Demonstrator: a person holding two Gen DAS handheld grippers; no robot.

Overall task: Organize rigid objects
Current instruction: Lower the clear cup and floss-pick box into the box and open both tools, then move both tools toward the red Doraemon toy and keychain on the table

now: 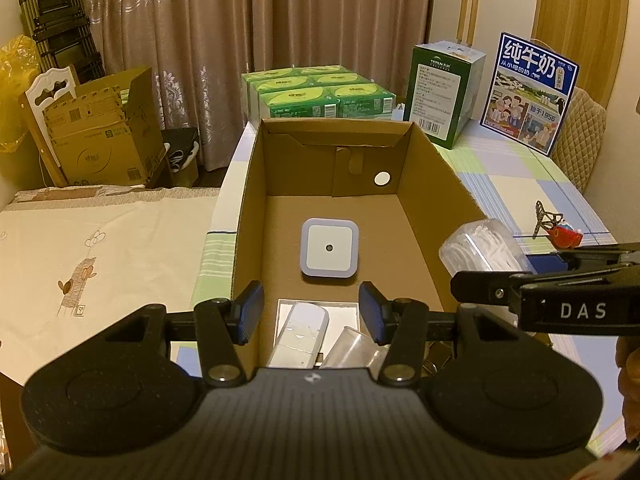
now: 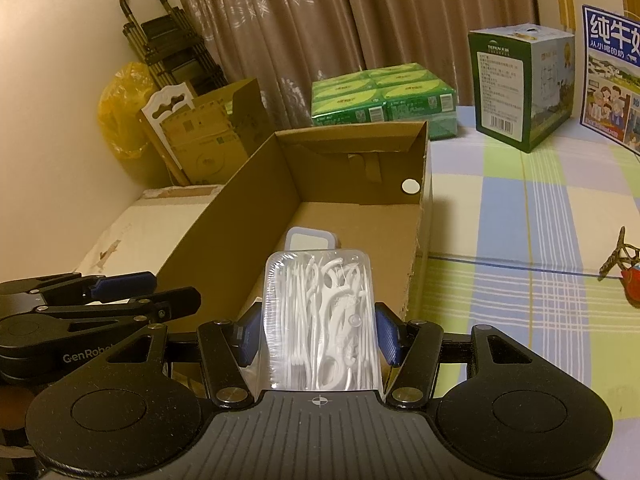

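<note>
An open cardboard box point(image 1: 244, 200) stands on the checked tablecloth. On its floor lies a square white night-light point(image 1: 329, 248). Nearer me in the box lie a white oblong item point(image 1: 302, 332) and a clear plastic cup point(image 1: 354, 350). My left gripper point(image 1: 312, 312) hovers over the box's near end, open, with nothing between its pads. My right gripper point(image 2: 318, 340) is shut on a clear case of white floss picks point(image 2: 320, 312), held over the box's point(image 2: 352, 130) near right corner. In the left wrist view the case point(image 1: 480, 246) shows above the right wall.
Behind the box stand green tissue packs point(image 1: 316, 94), a green carton point(image 1: 444, 92) and a blue milk carton point(image 1: 528, 92). A small red toy point(image 1: 560, 232) lies on the cloth to the right. More cardboard boxes point(image 1: 100, 132) and a folded cart stand by the curtain.
</note>
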